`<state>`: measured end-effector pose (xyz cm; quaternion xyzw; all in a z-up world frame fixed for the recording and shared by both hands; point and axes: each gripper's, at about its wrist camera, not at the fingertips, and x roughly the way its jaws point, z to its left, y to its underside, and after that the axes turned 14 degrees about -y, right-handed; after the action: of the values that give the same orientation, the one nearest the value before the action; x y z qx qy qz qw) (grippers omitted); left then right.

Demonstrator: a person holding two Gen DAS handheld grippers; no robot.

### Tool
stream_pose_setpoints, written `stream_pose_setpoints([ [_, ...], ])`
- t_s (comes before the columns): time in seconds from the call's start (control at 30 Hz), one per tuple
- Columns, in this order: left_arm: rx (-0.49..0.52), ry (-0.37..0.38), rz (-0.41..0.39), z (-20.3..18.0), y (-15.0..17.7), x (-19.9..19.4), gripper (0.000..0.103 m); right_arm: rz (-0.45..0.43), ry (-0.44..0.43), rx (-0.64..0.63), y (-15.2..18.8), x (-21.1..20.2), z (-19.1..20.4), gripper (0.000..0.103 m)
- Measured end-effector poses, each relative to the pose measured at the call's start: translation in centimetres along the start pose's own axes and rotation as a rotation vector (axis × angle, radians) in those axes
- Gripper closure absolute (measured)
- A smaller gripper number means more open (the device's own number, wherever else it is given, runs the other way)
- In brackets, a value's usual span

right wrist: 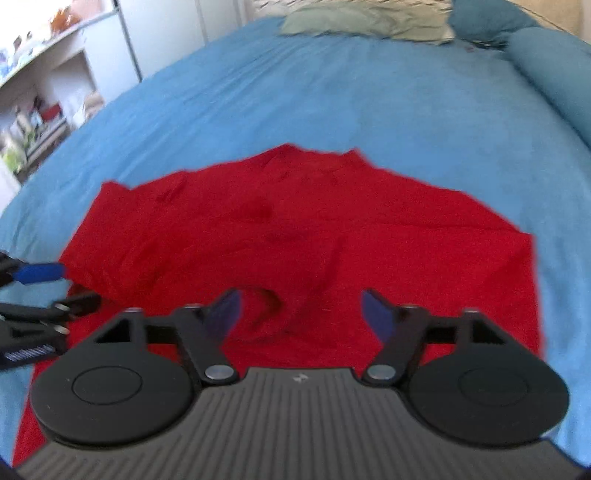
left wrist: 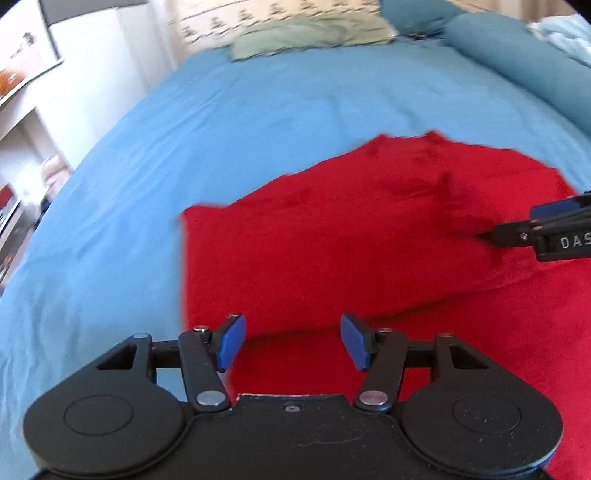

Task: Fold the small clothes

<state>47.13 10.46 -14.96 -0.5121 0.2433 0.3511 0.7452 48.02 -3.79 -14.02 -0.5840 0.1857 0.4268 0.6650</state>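
A red garment lies on the blue bedspread, its far part folded over the near part. It also shows in the right wrist view, with a collar opening near the fingers. My left gripper is open and empty above the garment's near left part. My right gripper is open and empty above the garment's near edge. The right gripper's fingers enter the left wrist view from the right. The left gripper's fingers enter the right wrist view from the left.
A pale green cloth lies at the far end of the bed. Teal pillows lie along the far right. White shelves with small items stand past the bed's left edge.
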Motion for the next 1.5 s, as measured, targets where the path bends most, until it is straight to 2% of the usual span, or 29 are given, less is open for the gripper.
stream_pose_setpoints([
  [0.03,-0.002,-0.012,0.003,0.6,0.4,0.4,0.040,0.007,0.003,-0.011,0.0,1.1,0.4,0.029],
  [0.07,-0.001,-0.022,0.004,0.8,0.4,0.8,0.040,0.012,0.015,-0.025,0.1,2.1,0.7,0.036],
  [0.13,-0.006,-0.033,0.011,1.2,0.9,1.0,0.040,0.016,0.046,-0.045,-0.1,3.4,1.0,0.072],
  [0.17,-0.015,-0.035,0.015,1.5,0.9,1.2,0.040,0.020,0.065,-0.044,-0.3,3.7,0.9,0.082],
  [0.33,-0.078,-0.023,0.033,2.7,1.2,2.1,0.040,-0.121,0.107,0.088,-0.6,0.3,-1.5,0.082],
  [0.43,-0.078,-0.023,0.039,2.3,1.5,2.5,0.040,-0.139,0.131,0.174,0.5,-1.2,-3.8,0.078],
  [0.47,-0.070,-0.025,0.039,2.0,1.6,2.6,0.040,-0.136,0.131,0.217,1.1,-1.3,-4.7,0.065],
  [0.5,-0.067,-0.024,0.040,2.0,1.6,2.8,0.040,-0.130,0.125,0.261,1.7,-1.3,-5.5,0.038],
  [0.57,-0.062,-0.017,0.042,1.8,1.6,3.0,0.040,-0.140,0.121,0.340,3.2,-1.6,-6.6,0.016],
  [0.73,-0.064,-0.034,0.037,1.9,1.8,3.3,0.040,-0.173,0.107,0.412,4.9,-2.0,-7.4,0.015],
  [0.83,-0.078,-0.056,0.037,2.0,1.5,3.9,0.040,-0.210,0.119,0.459,4.9,-1.9,-8.1,0.019],
  [0.87,-0.085,-0.064,0.037,2.1,1.4,4.0,0.040,-0.213,0.131,0.466,4.6,-1.9,-8.4,0.027],
  [0.9,-0.092,-0.067,0.039,2.3,1.3,4.2,0.040,-0.212,0.146,0.470,4.2,-1.7,-8.8,0.043],
  [0.93,-0.100,-0.068,0.042,2.4,1.2,4.4,0.040,-0.204,0.152,0.468,3.8,-1.5,-9.0,0.053],
  [0.97,-0.109,-0.068,0.046,2.4,1.1,4.6,0.040,-0.187,0.162,0.464,3.3,-1.2,-9.2,0.073],
  [1.0,-0.116,-0.067,0.048,2.4,1.0,4.8,0.040,-0.165,0.188,0.460,2.9,-1.0,-9.4,0.081],
  [1.1,-0.124,-0.062,0.048,2.0,0.7,5.0,0.040,-0.184,0.217,0.439,1.8,-2.5,-9.6,0.083],
  [1.2,-0.130,-0.066,0.050,1.4,0.3,5.2,0.040,-0.264,0.256,0.393,0.1,-5.3,-10.0,0.083],
  [1.3,-0.187,-0.050,0.089,2.0,0.4,5.8,0.038,-0.334,0.295,0.366,-0.4,-7.7,-11.6,0.083],
  [1.4,-0.245,-0.037,0.118,2.8,1.1,6.1,0.038,-0.273,0.284,0.388,1.0,-6.8,-14.1,0.083],
  [1.5,-0.201,-0.068,0.109,2.4,1.7,5.4,0.037,-0.203,0.294,0.385,3.2,-5.0,-15.2,0.083],
])
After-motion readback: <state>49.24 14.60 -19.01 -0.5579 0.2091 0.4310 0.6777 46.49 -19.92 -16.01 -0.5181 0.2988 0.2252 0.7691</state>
